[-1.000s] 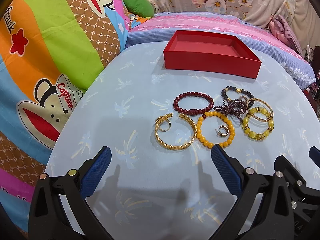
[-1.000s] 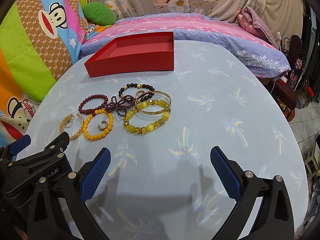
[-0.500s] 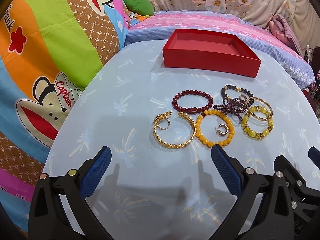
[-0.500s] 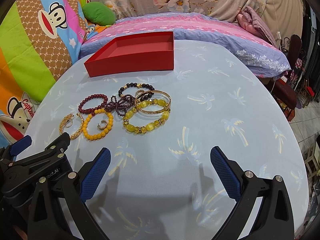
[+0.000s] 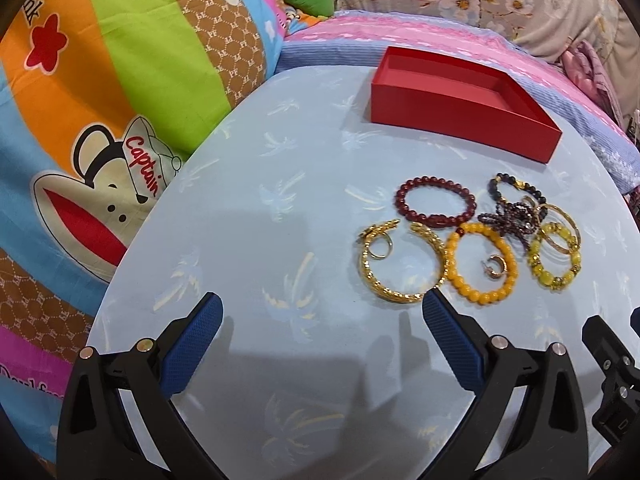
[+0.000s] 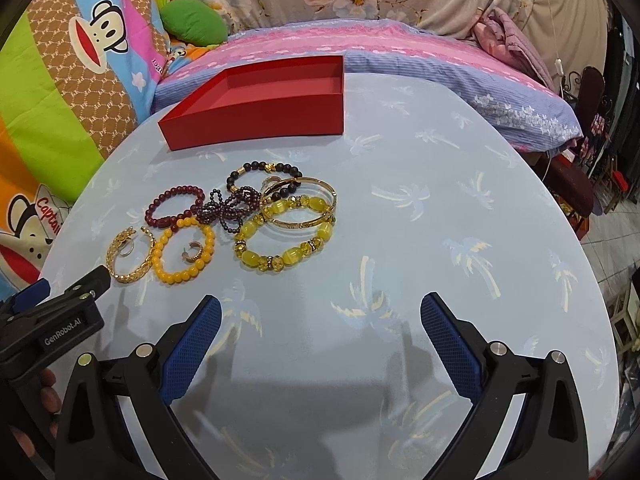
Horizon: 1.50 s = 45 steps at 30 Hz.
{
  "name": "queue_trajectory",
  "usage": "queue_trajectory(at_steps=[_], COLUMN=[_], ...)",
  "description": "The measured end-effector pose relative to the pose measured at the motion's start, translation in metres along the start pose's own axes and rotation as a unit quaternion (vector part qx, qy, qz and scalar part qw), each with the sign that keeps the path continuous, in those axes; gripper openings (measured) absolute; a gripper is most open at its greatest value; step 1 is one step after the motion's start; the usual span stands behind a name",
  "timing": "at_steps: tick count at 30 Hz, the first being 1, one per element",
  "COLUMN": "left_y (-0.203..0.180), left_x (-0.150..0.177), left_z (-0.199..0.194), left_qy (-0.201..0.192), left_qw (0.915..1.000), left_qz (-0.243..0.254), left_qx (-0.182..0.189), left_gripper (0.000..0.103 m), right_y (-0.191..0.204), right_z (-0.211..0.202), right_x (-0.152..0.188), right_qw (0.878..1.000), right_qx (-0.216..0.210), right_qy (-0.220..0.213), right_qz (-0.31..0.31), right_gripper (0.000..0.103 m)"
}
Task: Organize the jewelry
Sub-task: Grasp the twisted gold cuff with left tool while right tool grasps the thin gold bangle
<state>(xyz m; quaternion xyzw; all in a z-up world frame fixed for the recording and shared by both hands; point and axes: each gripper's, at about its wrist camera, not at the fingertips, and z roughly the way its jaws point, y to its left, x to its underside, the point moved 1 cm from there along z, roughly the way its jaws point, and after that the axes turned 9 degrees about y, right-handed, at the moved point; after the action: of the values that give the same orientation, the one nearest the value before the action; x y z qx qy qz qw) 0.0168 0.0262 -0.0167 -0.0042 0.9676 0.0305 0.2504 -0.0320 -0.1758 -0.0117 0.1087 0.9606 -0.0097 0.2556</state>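
Note:
Several bracelets lie in a cluster on the round table: a gold open bangle (image 5: pixel 402 264) (image 6: pixel 130 256) with a small ring inside it, an orange bead bracelet (image 5: pixel 482 266) (image 6: pixel 185 255), a dark red bead bracelet (image 5: pixel 436 202) (image 6: pixel 174 206), a tangled purple bead strand (image 6: pixel 230 210), a black bead bracelet (image 6: pixel 264 176), a yellow bead bracelet (image 6: pixel 286 240) and a thin gold bangle (image 6: pixel 300 204). An empty red box (image 5: pixel 464 108) (image 6: pixel 260 104) stands behind them. My left gripper (image 5: pixel 320 308) is open, short of the gold bangle. My right gripper (image 6: pixel 320 308) is open, in front of the yellow bracelet.
The table (image 6: pixel 440 216) has a pale blue palm-print cloth. A colourful cartoon blanket (image 5: pixel 100 100) lies to the left, and a pink and blue striped bed (image 6: pixel 400 48) behind. The floor drops away at right (image 6: pixel 612 220).
My left gripper has swung left and moved forward, so the jewelry sits further right and larger in its view. My right gripper has barely moved.

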Motion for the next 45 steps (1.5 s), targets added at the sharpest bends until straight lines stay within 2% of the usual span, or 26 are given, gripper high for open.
queue_trajectory(at_steps=[17, 22, 33, 41, 45], left_y=[-0.027, -0.028, -0.026, -0.034, -0.035], left_x=[-0.018, -0.018, -0.030, -0.031, -0.030], left_z=[0.023, 0.032, 0.040, 0.036, 0.032], left_qy=[0.024, 0.034, 0.033, 0.026, 0.029], left_qw=[0.9988, 0.9982, 0.9983, 0.9969, 0.9959], left_qz=[0.025, 0.028, 0.023, 0.045, 0.049], left_qx=[0.036, 0.042, 0.041, 0.059, 0.071], left_gripper=[0.095, 0.085, 0.085, 0.058, 0.056], right_y=[-0.007, -0.008, -0.005, -0.004, -0.007], right_z=[0.018, 0.024, 0.032, 0.036, 0.035], right_x=[-0.012, -0.015, -0.019, -0.022, -0.023], right_qw=[1.000, 1.000, 0.999, 0.999, 0.999], right_qx=[0.003, 0.003, 0.002, 0.003, 0.003], right_qy=[0.016, 0.021, 0.031, 0.035, 0.032], right_qz=[0.011, 0.011, 0.009, 0.010, 0.013], right_gripper=[0.096, 0.096, 0.096, 0.096, 0.096])
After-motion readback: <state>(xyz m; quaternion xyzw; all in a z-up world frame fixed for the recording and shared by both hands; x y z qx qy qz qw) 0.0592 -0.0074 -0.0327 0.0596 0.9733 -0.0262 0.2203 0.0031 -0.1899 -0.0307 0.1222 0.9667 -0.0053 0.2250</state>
